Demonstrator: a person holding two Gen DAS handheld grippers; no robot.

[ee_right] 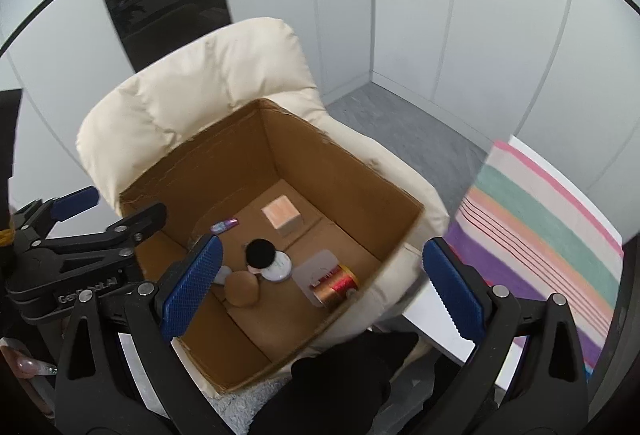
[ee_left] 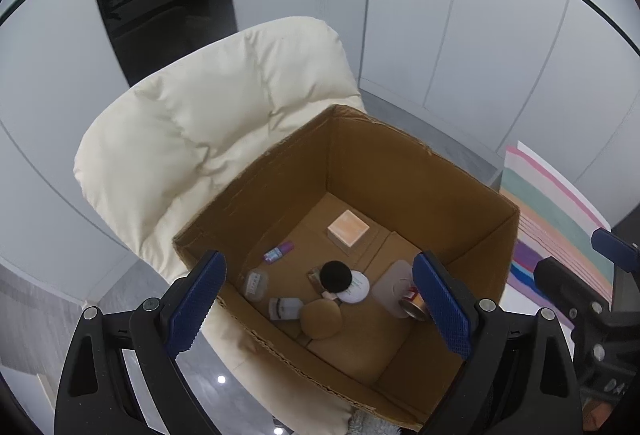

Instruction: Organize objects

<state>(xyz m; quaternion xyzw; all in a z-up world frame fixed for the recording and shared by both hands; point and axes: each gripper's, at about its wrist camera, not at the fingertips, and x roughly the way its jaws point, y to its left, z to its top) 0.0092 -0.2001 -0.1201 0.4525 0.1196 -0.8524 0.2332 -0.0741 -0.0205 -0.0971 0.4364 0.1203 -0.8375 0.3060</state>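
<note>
Two grippers over my cardboard box [ee_left: 420,171], both spread wide, nothing between the pads. Left gripper [ee_left: 318,309] and right gripper [ee_right: 320,287] hang above its near edge. The copper thread spool [ee_right: 335,285] lies on its side on the box floor, nearer the right gripper, long axis slanting across.

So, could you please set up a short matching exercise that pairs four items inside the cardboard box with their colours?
Items:
1. small square box
2. little tube
3. spool of thread
4. fluffy puff

Colours:
A. black
B. coppery with a red band
C. purple and pale blue
D. pale peach

Pairs: 1-D, 2-C, 3-B, 4-A. All four lie on the floor of the cardboard box.
</note>
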